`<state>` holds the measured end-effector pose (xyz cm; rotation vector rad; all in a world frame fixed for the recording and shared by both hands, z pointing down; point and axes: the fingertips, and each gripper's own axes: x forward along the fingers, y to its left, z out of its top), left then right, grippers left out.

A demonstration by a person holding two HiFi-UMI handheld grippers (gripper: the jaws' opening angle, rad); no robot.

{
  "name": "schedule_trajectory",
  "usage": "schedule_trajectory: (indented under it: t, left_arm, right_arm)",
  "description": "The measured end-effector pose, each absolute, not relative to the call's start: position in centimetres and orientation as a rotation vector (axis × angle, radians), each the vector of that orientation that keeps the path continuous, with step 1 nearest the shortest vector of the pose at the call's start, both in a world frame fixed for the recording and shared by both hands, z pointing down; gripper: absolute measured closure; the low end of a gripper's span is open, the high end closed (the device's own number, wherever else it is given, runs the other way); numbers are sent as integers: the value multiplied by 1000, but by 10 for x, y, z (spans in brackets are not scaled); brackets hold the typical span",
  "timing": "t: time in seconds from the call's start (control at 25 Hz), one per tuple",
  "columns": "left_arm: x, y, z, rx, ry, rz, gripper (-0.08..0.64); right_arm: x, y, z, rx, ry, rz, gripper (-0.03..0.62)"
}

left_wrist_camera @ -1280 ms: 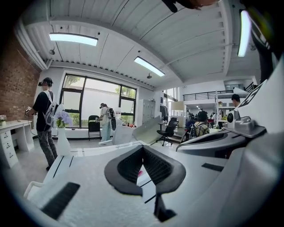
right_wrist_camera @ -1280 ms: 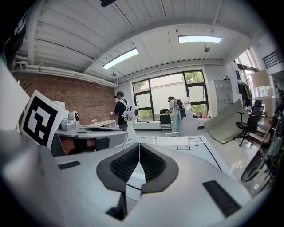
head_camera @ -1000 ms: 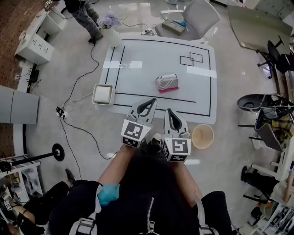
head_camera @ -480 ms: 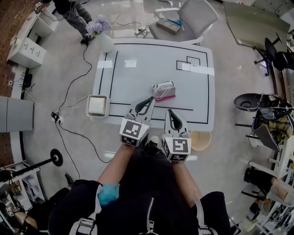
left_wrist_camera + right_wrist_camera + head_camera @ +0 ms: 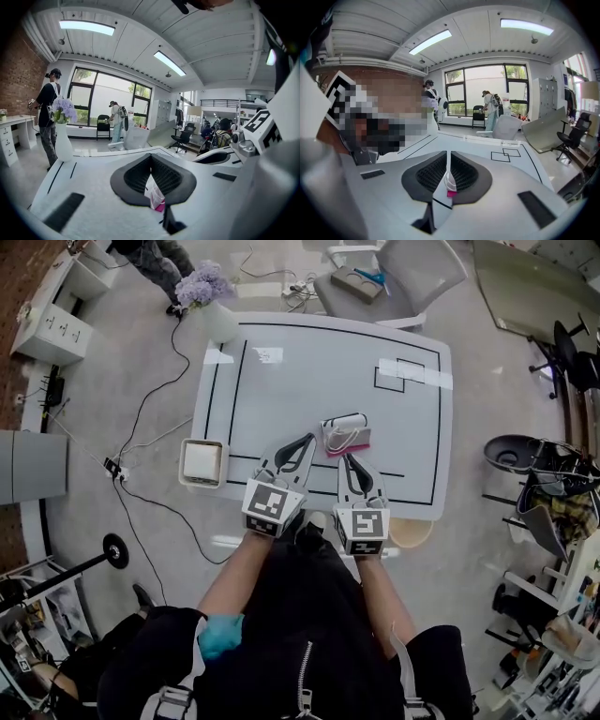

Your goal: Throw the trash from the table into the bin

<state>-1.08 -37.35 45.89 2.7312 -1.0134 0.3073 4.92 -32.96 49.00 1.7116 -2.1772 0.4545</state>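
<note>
Currently, table (image 5: pixel 281 381): white top with black lines. It carries the one piece of trash, so both grippers hang over its near edge.
Bin (image 5: pixel 414 532): round and tan, on the floor, half under the table's near right corner. Judged well placed for a short carry.
Left gripper (image 5: pixel 307 441): over the table's near edge, tips together, empty.
Right gripper (image 5: pixel 348 458): over the same edge, jaws closed, empty. It must open before any grasp.
Trash (image 5: pixel 343 434): white-and-pink packet on the table, just beyond both tips, untouched.
</note>
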Motion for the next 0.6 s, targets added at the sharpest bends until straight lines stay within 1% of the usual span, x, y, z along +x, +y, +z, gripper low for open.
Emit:
schedule_trajectory:
  t: [0.08,0.24,0.32,0.6]
  left_arm:
    - [-17,-378,462,2717,-1027,313,552]
    - [-29,-384,466,2687,-1053,316,552]
    - [-35,-387,463,2647,-1078,296,552]
    - [-63,-392,464,2629,-1143,304,552]
  right_arm:
    - [43,-335,502,1660,-2171,472,569]
    - [31,-345,518,1608,-2154,473,473]
    - [28,-350,525,1601,-2147,472,446]
    - [17,-361,550,1561,-2088,469,384]
